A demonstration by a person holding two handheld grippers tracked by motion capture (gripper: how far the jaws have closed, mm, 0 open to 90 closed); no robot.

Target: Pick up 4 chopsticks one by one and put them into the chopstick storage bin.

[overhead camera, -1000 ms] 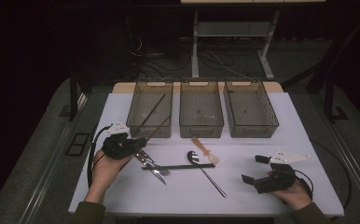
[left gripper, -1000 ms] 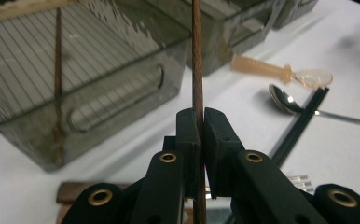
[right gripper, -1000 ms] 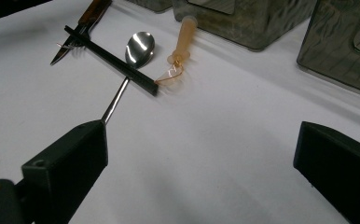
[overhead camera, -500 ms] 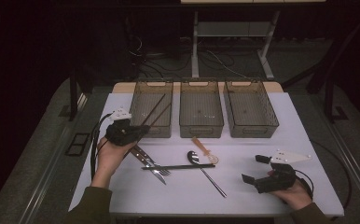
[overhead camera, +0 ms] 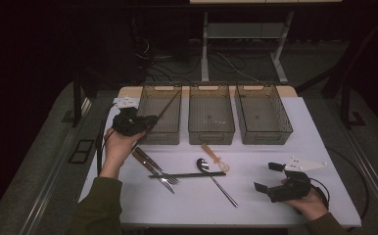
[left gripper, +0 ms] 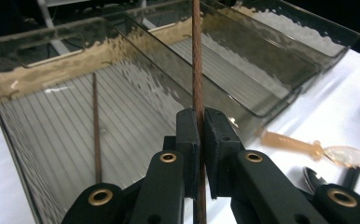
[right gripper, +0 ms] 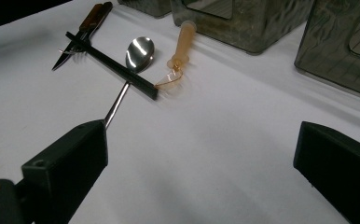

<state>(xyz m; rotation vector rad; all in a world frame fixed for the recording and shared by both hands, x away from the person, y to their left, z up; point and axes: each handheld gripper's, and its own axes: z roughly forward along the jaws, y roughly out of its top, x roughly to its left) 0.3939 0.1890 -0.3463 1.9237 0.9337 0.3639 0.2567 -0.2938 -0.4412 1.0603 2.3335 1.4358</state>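
- High view: left gripper (overhead camera: 145, 122) is raised beside the near left corner of the left bin (overhead camera: 148, 128), clamped on a brown chopstick (overhead camera: 165, 108) that slants up and back over that bin.
- High view: right gripper (overhead camera: 270, 177) rests low on the white table (overhead camera: 275, 147) at its near right, jaws apart, nothing between them.
- High view: three smoky clear bins stand in a row at the far edge; on the table in front lie a fork (overhead camera: 153, 166), a black chopstick (overhead camera: 187, 174), a metal spoon (overhead camera: 215, 180) and an amber plastic spoon (overhead camera: 215, 157).
- Left gripper view: the jaws are pressed together on the brown chopstick (left gripper: 197, 84), which runs straight up between the pads. A second brown chopstick (left gripper: 96, 126) lies inside the left bin (left gripper: 75, 60), on its ribbed floor.
- Right gripper view: the jaws stand wide, bare table between them. Ahead, the black chopstick (right gripper: 113, 65) lies across the metal spoon (right gripper: 138, 55), with its end just beside the amber plastic spoon (right gripper: 180, 51).
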